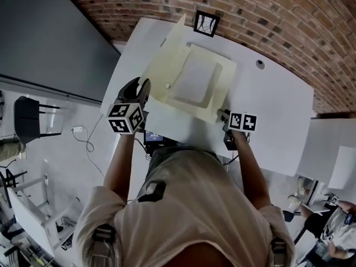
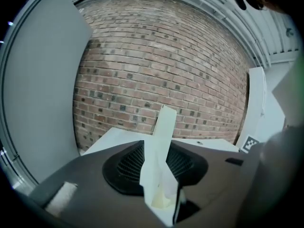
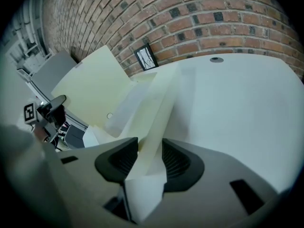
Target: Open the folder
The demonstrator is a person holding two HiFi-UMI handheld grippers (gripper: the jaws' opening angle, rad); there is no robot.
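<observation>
A cream folder [image 1: 167, 65] lies spread open on the white table [image 1: 272, 104], with a stack of pale sheets [image 1: 194, 79] in its right half. My left gripper [image 1: 142, 90] is at the folder's left edge, shut on the raised cover flap [image 2: 164, 132], which stands upright between its pads. My right gripper [image 1: 224, 117] is at the folder's near right corner, shut on the edge of the back half [image 3: 159, 118]. The right gripper view shows the open cover [image 3: 90, 87] with a small round snap [image 3: 109, 116].
A small black-framed picture [image 1: 206, 23] leans on the brick wall at the table's far edge. A round cable hole [image 1: 260, 64] is in the tabletop at the right. A grey panel [image 1: 50, 38] stands to the left and another white table [image 1: 328, 149] to the right.
</observation>
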